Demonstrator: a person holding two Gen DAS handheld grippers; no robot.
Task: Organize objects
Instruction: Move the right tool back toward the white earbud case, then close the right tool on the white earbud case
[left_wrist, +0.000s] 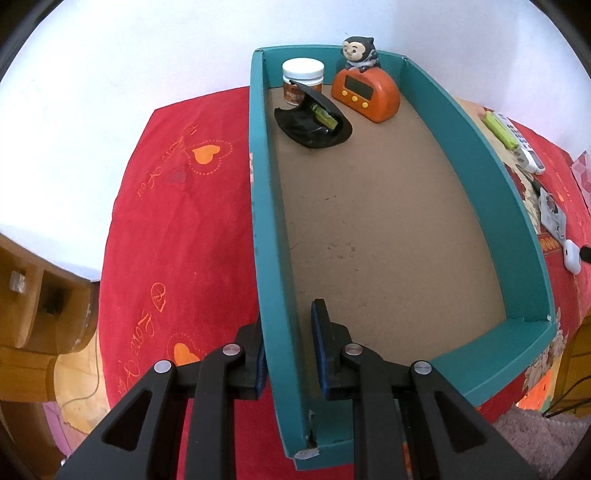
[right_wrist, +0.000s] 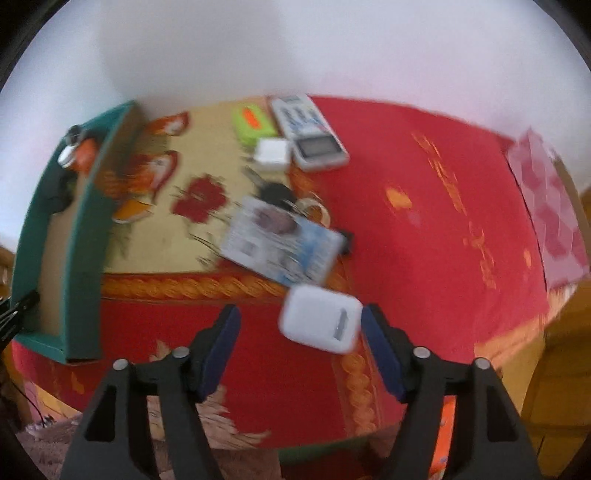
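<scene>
Here the right hand-held gripper (right_wrist: 300, 347) is spread wide with the little white case (right_wrist: 320, 318) between its fingers, untouched; it looks light, hard and slippery, so pinch its flat sides, while the left hand-held gripper (left_wrist: 287, 354) pinches the green box wall (left_wrist: 275, 295).

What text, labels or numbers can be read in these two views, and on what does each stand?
None can be read with certainty.
Red cloth: orange cursive embroidery, stretched by the lens, not legible.
Jar: brown label, too small.
Orange timer: screen dark, no digits.
Remote: keys and screen blurred.
Printed card: blurred.
White case: no marking seen.
</scene>
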